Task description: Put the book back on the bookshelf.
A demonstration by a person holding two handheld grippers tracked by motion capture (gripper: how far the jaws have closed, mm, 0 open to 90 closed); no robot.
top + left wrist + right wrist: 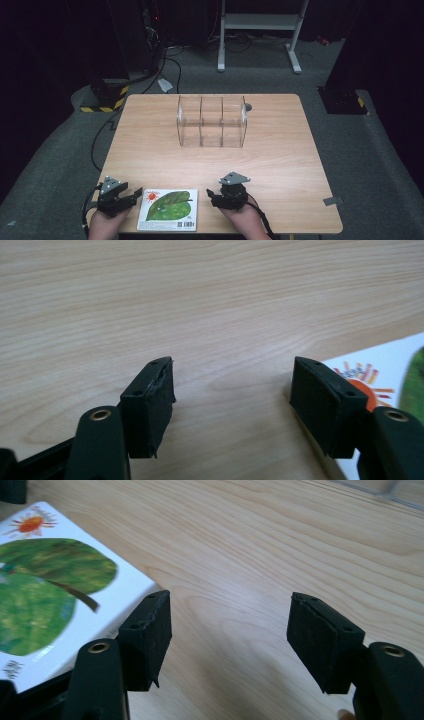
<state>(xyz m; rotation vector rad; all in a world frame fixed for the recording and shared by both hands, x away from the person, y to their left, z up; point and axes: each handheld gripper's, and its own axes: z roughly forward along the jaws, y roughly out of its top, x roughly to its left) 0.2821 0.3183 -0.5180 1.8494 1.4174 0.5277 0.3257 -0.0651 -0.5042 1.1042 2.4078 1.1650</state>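
Currently both idle: left gripper (131, 194) and right gripper (212, 196) have fingers spread wide, holding nothing, flanking the white square book with green leaf cover (168, 209) flat at the light wooden counter's (280, 150) near edge. Looks staged for pickup; clear three-slot acrylic organiser (212, 121) well apart behind.

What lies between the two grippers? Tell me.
The book lies flat on the table between the left gripper and the right gripper, as the high view shows. Both grippers' jaws stand open, beside it and holding nothing.
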